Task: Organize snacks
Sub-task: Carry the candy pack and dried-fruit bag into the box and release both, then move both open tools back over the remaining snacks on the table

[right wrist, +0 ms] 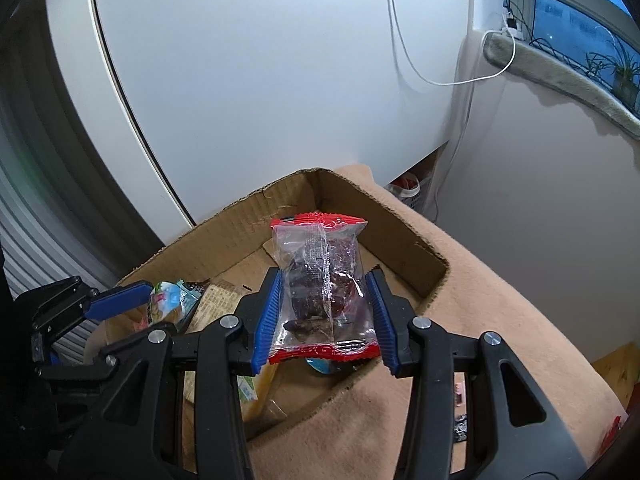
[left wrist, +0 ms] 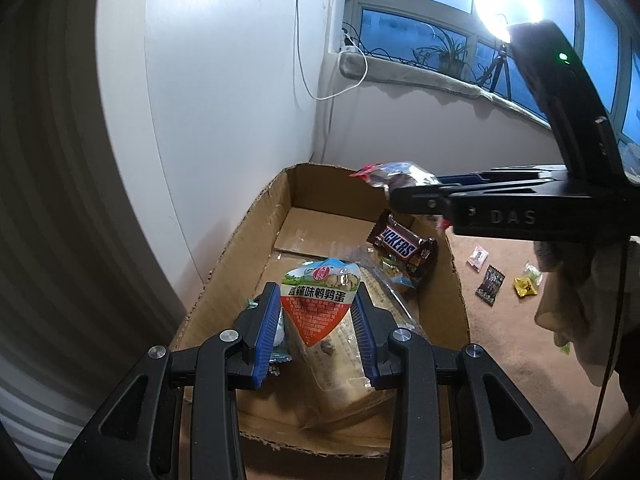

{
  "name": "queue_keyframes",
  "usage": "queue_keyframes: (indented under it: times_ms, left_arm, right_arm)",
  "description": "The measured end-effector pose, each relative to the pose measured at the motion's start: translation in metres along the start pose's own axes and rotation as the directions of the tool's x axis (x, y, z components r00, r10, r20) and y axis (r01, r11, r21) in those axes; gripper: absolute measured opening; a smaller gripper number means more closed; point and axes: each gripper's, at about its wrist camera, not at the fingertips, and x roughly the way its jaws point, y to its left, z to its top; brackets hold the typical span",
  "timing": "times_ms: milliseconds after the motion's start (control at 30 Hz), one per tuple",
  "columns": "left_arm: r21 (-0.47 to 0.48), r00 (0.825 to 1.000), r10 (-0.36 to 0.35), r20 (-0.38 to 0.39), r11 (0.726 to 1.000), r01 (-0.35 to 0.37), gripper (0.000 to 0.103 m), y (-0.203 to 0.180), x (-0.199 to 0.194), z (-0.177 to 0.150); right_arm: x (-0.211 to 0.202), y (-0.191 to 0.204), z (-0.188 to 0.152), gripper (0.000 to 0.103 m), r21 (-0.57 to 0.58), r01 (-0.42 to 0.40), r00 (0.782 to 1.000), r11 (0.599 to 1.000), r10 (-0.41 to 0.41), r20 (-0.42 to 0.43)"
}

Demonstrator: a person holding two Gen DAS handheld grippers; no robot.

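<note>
**Both grippers loaded over the snack box**

Left gripper: clenched on a quail-egg packet, white and orange with a green-blue top, pinched between my blue pads. Packet stands upright, pointed end down, hanging over the near end of the cardboard box.

Directly under that packet: a long clear-wrapped pale bar lying along the box floor. A small blue-green wrapper shows beside my left finger, mostly hidden.

Further into the box from the left gripper: a Snickers bar leaning on the right wall, with a small yellowish sweet just below it. Far end of the box floor is bare cardboard.

Right gripper: clamped on a clear packet with red ends, dark dried fruit inside. It is held lengthwise between my fingers, above the right side of the box, not touching the cardboard. From the left wrist view this gripper comes in sideways over the right wall, packet sticking out past the fingertips.

Out to the right of the box, on the tan blanket: four loose sweets well apart from the box — pink, dark, yellow, pale green.

Beyond: white wall, windowsill with a potted plant, bright lamp.
</note>
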Motion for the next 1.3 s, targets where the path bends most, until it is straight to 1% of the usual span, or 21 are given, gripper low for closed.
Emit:
queue_keyframes:
  times_ms: [133, 200, 233, 300, 333, 367, 500, 700, 833, 1100, 1300]
  left_arm:
    - [-0.002, 1.000, 0.002, -0.008, 1.000, -0.002, 0.034, 0.002, 0.003, 0.000]
    - [-0.001, 1.000, 0.003, -0.012, 1.000, -0.003, 0.035, 0.002, 0.005, 0.001]
    - [-0.001, 1.000, 0.005, -0.013, 1.000, -0.005, 0.035, 0.002, 0.005, 0.001]
    - [0.000, 1.000, 0.004, -0.015, 1.000, -0.004, 0.035, 0.002, 0.006, 0.002]
    - [0.000, 1.000, 0.006, -0.017, 1.000, -0.006, 0.035, 0.002, 0.007, 0.002]
    - [0.000, 1.000, 0.007, -0.017, 1.000, -0.007, 0.035, 0.002, 0.007, 0.002]
    - [-0.006, 1.000, 0.009, -0.017, 1.000, -0.010, 0.038, 0.001, 0.005, 0.002]
    - [-0.009, 1.000, 0.007, -0.003, 1.000, -0.007, 0.039, -0.002, -0.001, 0.003]
    - [0.000, 1.000, 0.002, 0.012, 1.000, -0.002, 0.039, -0.009, -0.009, 0.003]
    - [0.032, 0.999, -0.025, 0.044, 0.999, 0.024, 0.039, -0.033, -0.025, 0.006]
    - [0.058, 0.996, -0.069, 0.061, 0.996, 0.065, 0.039, -0.062, -0.031, 0.008]
  right_arm:
    - [0.009, 0.002, -0.001, 0.045, 0.009, -0.010, 1.000, 1.000, 0.010, -0.016]
    - [0.011, 0.003, -0.001, 0.047, 0.014, -0.022, 1.000, 1.000, 0.022, -0.022]
    - [0.011, 0.003, -0.002, 0.049, 0.014, -0.028, 0.999, 1.000, 0.028, -0.023]
    - [0.009, 0.005, -0.002, 0.059, 0.007, -0.017, 1.000, 1.000, 0.017, -0.013]
    - [0.007, 0.006, -0.002, 0.067, 0.004, -0.013, 1.000, 1.000, 0.013, -0.006]
    - [0.005, 0.006, -0.002, 0.071, 0.001, -0.010, 1.000, 1.000, 0.010, 0.000]
    - [-0.003, 0.004, -0.001, 0.071, 0.004, 0.001, 1.000, 1.000, -0.001, 0.015]
    - [-0.023, -0.008, -0.005, 0.071, 0.032, 0.023, 0.999, 0.999, -0.025, 0.047]
    - [-0.044, -0.017, -0.009, 0.071, 0.049, 0.039, 0.996, 0.998, -0.043, 0.077]
    - [-0.091, -0.040, -0.026, 0.071, 0.080, 0.082, 0.987, 0.993, -0.092, 0.132]
    - [-0.129, -0.063, -0.047, 0.071, 0.111, 0.119, 0.978, 0.987, -0.136, 0.159]
